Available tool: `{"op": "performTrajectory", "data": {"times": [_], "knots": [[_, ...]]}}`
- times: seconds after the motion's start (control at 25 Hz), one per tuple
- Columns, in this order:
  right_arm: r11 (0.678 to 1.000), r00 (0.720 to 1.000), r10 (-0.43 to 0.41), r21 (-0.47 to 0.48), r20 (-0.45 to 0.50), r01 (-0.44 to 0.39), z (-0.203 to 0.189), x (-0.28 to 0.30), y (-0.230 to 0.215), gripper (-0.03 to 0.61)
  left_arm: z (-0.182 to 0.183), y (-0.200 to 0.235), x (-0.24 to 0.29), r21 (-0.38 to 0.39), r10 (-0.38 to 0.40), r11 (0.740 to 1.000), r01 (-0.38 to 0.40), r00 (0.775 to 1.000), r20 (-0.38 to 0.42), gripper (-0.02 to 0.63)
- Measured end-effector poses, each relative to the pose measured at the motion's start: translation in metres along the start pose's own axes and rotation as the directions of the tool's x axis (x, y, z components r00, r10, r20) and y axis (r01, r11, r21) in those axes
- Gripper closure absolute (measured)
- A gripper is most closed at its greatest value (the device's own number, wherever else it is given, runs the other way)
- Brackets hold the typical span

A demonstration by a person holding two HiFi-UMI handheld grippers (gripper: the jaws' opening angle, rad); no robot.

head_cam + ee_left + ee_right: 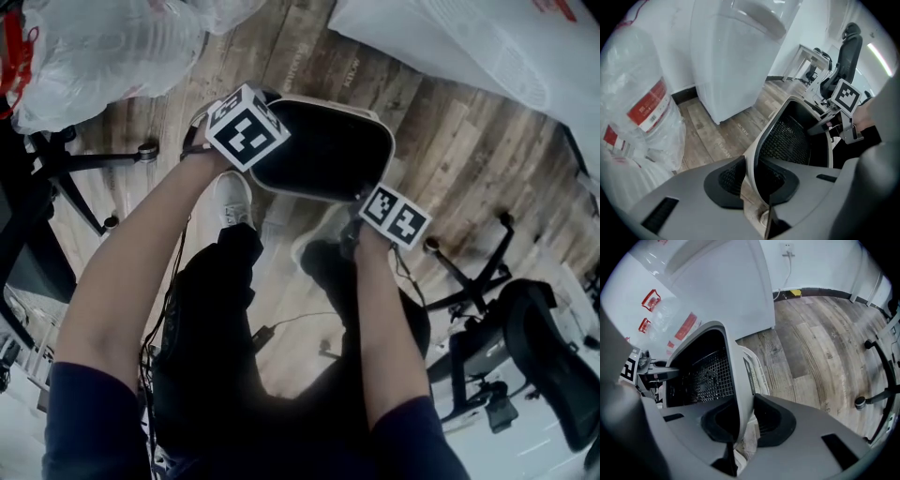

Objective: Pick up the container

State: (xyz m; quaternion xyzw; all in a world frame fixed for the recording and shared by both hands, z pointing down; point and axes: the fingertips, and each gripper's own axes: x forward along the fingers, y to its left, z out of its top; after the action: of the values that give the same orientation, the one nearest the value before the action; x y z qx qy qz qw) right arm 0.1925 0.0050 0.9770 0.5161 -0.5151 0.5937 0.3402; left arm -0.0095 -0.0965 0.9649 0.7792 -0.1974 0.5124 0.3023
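Container (pixel 323 150), cream outside with black mesh lining, sits at the upper centre of the head view, over the plank floor (pixel 450 141), and I have it by two opposite sides. My left gripper (pixel 752 183) is on its left edge. In the left gripper view the jaws pinch the thin cream wall, one pad inside and one outside. My right gripper (pixel 739 425) is on the lower right edge, clamped on the wall the same way in its own view. A clear bag of bottles (pixel 94 47) fills the upper left corner, and an office chair (pixel 548 361) stands at lower right.
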Motion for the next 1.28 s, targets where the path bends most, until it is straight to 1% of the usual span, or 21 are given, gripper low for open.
{"op": "performTrajectory", "data": {"times": [0.16, 0.32, 0.48, 0.64, 0.8, 1.0, 1.28], "knots": [[0.999, 1.0, 0.004, -0.037, 0.018, -0.004, 0.005, -0.067, 0.023, 0.5, 0.012, -0.019, -0.07, -0.023, 0.017, 1.0, -0.016, 1.0, 0.023, 0.525], [0.997, 0.998, 0.021, -0.081, 0.06, -0.016, 0.022, -0.136, 0.048, 0.502, 0.035, -0.032, -0.146, -0.039, 0.057, 0.998, -0.055, 0.996, 0.067, 0.523], [0.993, 0.995, 0.041, -0.118, 0.087, -0.031, 0.03, -0.214, 0.078, 0.502, 0.051, -0.05, -0.23, -0.075, 0.085, 0.994, -0.077, 0.991, 0.104, 0.523], [0.983, 0.994, 0.075, -0.174, 0.083, -0.06, 0.027, -0.289, 0.106, 0.502, 0.062, -0.078, -0.317, -0.102, 0.097, 0.991, -0.083, 0.985, 0.144, 0.514], [0.975, 0.99, 0.105, -0.205, 0.091, -0.084, 0.021, -0.355, 0.135, 0.502, 0.064, -0.1, -0.392, -0.1, 0.139, 0.987, -0.125, 0.979, 0.147, 0.514], [0.973, 0.986, 0.123, -0.209, 0.114, -0.097, 0.019, -0.42, 0.162, 0.502, 0.075, -0.118, -0.465, -0.139, 0.198, 0.975, -0.176, 0.965, 0.169, 0.523], [0.965, 0.979, 0.139, -0.244, 0.151, -0.099, 0.02, -0.493, 0.18, 0.503, 0.085, -0.147, -0.535, -0.164, 0.241, 0.964, -0.21, 0.949, 0.204, 0.526]]}}
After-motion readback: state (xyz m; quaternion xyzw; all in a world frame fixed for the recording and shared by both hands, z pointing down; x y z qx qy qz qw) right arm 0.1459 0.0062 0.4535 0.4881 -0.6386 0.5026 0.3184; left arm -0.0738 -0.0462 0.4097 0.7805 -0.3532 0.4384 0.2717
